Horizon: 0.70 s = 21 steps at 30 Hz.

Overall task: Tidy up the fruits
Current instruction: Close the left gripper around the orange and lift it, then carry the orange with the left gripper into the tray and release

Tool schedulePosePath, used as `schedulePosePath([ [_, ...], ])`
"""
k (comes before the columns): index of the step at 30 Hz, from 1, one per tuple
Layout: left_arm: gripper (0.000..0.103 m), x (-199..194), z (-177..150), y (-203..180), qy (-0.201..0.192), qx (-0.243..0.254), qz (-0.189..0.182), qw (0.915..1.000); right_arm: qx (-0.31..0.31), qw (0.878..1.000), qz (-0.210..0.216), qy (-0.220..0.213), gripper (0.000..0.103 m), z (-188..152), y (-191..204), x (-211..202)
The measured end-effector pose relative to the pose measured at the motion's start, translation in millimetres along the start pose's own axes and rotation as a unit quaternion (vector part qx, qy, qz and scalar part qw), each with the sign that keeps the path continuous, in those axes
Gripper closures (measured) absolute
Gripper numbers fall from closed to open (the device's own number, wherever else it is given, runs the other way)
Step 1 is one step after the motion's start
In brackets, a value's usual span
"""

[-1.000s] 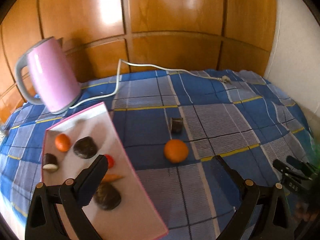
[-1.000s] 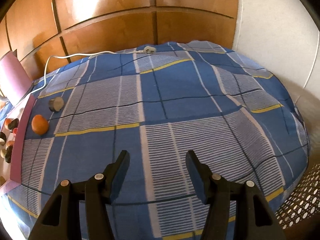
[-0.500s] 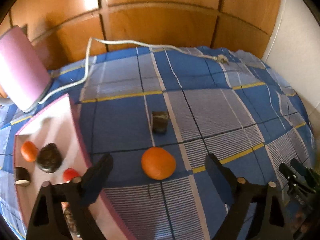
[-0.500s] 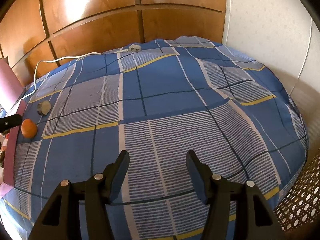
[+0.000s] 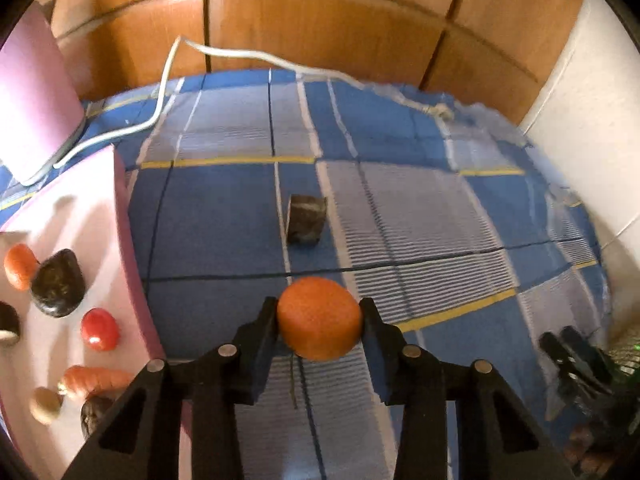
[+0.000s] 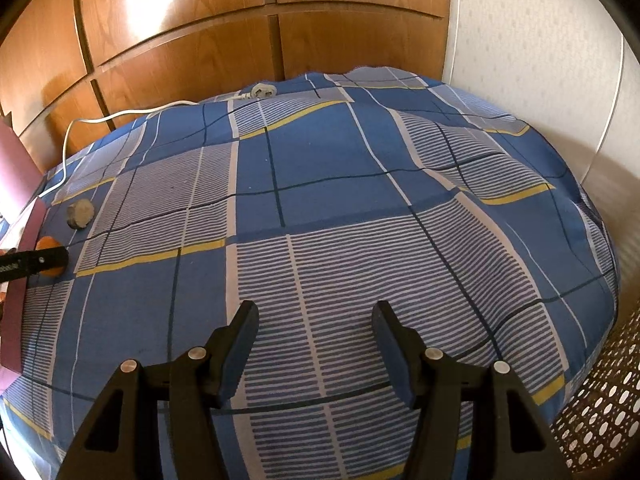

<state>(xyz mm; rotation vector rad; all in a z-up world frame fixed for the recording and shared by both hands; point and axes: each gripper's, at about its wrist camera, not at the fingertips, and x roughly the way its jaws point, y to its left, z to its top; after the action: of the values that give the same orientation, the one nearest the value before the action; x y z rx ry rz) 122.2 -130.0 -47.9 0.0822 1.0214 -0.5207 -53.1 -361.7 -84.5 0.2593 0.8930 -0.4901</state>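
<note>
An orange (image 5: 319, 318) lies on the blue checked cloth (image 5: 420, 220), and my left gripper (image 5: 318, 306) has it between its fingers. The jaws are closing and both pads touch the orange's sides. In the right wrist view the same orange (image 6: 47, 243) peeks out behind a left finger (image 6: 38, 262). A pink tray (image 5: 104, 208) at the left holds a small orange fruit (image 5: 18, 266), a dark fruit (image 5: 58, 282), a red tomato (image 5: 99, 329) and a carrot (image 5: 96, 378). A dark cut piece (image 5: 306, 220) lies beyond the orange. My right gripper (image 6: 315, 312) hangs open over bare cloth.
A pink kettle (image 5: 32, 108) stands at the far left, and its white cord (image 5: 224, 54) runs along the back to a plug (image 6: 262, 90). Wooden panels (image 6: 180, 60) close off the back. A perforated white basket (image 6: 600, 400) sits at the lower right.
My left gripper has moved forward and down to the orange, and its jaws have narrowed from wide open onto the orange's sides. The right gripper has stayed put.
</note>
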Motion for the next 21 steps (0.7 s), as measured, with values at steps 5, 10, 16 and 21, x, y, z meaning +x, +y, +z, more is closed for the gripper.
schedulePosePath([
  [5,0.063,-25,-11,-2,-0.022,-0.009,-0.017,0.9996,-0.001,1.0,-0.003,0.0,0.043,0,1,1],
  [10,0.063,-52,-22,0,-0.046,-0.021,-0.019,0.9985,-0.002,1.0,-0.004,0.0,0.043,0,1,1],
  [16,0.062,-89,-37,39,-0.086,-0.079,0.006,0.9932,-0.005,1.0,-0.006,-0.001,0.043,-1,2,0],
  [21,0.062,-113,-56,99,-0.109,-0.155,0.074,0.979,-0.008,1.0,-0.01,-0.002,0.043,-2,3,-1],
])
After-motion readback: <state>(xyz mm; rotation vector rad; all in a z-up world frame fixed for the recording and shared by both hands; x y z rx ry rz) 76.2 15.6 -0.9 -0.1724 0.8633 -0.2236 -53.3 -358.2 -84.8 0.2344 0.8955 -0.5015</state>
